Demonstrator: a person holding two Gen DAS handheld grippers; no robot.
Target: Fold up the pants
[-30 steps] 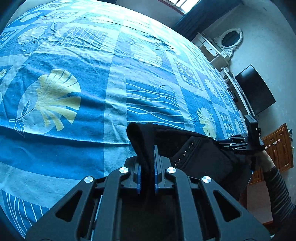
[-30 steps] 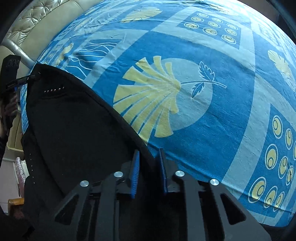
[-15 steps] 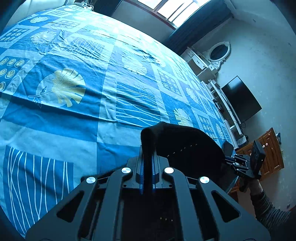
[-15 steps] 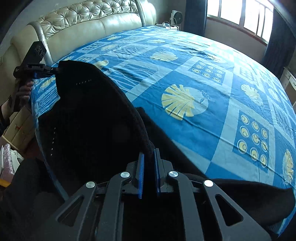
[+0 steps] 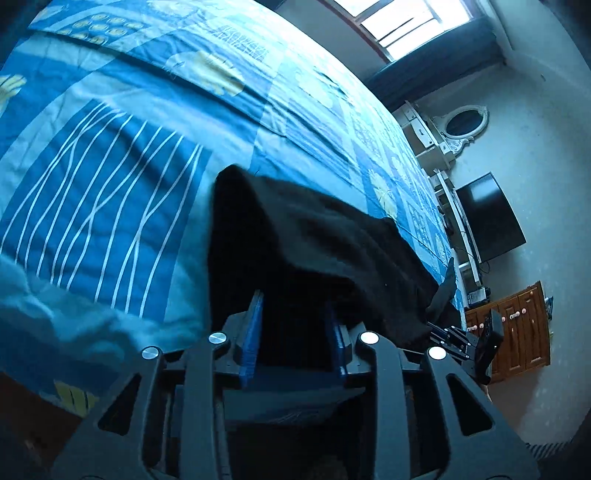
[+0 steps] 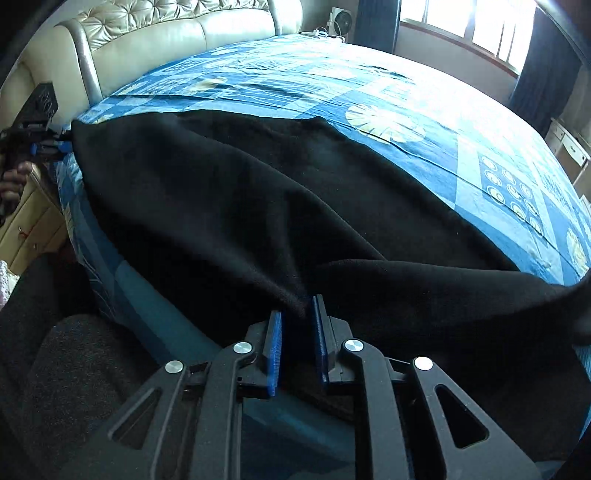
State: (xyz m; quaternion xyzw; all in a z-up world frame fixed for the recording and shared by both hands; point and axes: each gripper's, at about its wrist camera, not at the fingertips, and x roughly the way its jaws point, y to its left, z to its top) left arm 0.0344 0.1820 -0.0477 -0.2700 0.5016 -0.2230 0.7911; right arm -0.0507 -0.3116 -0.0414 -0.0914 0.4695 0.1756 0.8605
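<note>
The black pants [image 6: 258,206] lie spread along the near edge of the bed [image 6: 424,92], which has a blue patterned cover. In the left wrist view the pants [image 5: 332,240] drape over the bed edge. My left gripper [image 5: 295,317] has its jaws apart around a corner of the cloth; it also shows far left in the right wrist view [image 6: 51,147]. My right gripper [image 6: 297,317] has its jaws apart with a fold of the pants between the pads; it shows small in the left wrist view [image 5: 436,328].
A padded cream headboard [image 6: 166,40] stands at the bed's left end. A dresser with an oval mirror [image 5: 465,122], a dark TV [image 5: 491,218] and a wooden cabinet [image 5: 517,328] line the far wall. Windows [image 6: 480,29] are at the back.
Both grippers have lowered the pants onto the bed's near edge and opened their jaws; half a second ago both were clamped on the raised cloth.
</note>
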